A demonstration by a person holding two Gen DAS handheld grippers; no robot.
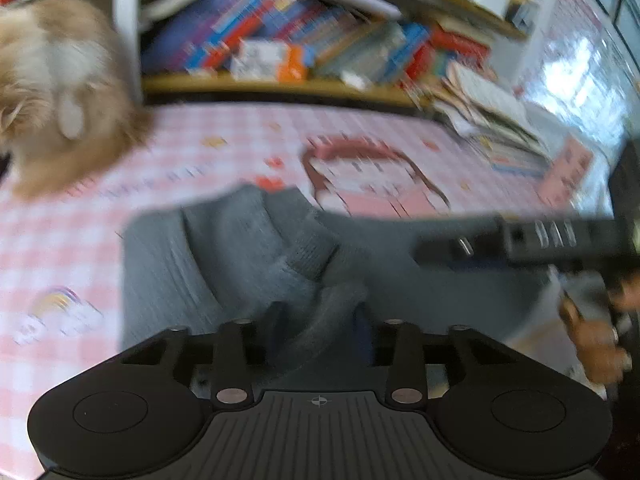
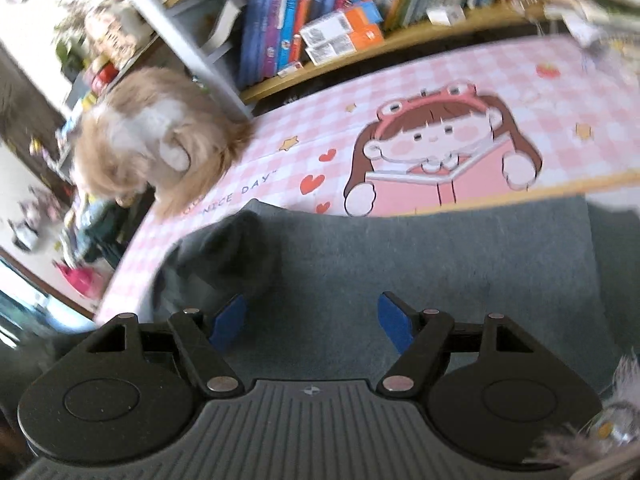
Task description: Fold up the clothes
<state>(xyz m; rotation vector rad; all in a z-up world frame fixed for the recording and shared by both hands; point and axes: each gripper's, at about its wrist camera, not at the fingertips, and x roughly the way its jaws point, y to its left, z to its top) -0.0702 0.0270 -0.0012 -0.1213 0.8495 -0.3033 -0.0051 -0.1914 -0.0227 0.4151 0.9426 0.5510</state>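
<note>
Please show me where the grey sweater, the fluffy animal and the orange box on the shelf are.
grey sweater (image 2: 440,256): right wrist view, flat middle of the fabric.
fluffy animal (image 2: 156,140): right wrist view, its furry back.
orange box (image 2: 366,24): right wrist view, its orange end on the bookshelf.

Grey sweater (image 1: 256,256) hides the left hand-held gripper's (image 1: 320,320) fingertips (blurred).

Open desk (image 2: 280,136) is seen between the sweater (image 2: 440,256) and the bookshelf (image 2: 360,64) behind. The far left corner is taken by a plush toy (image 2: 160,140), which stands near the sweater's bunched sleeve (image 2: 236,248). In the left view the far right is blocked by stacked papers (image 1: 492,120), and the right gripper (image 1: 436,246) is stretched across the sweater.
</note>
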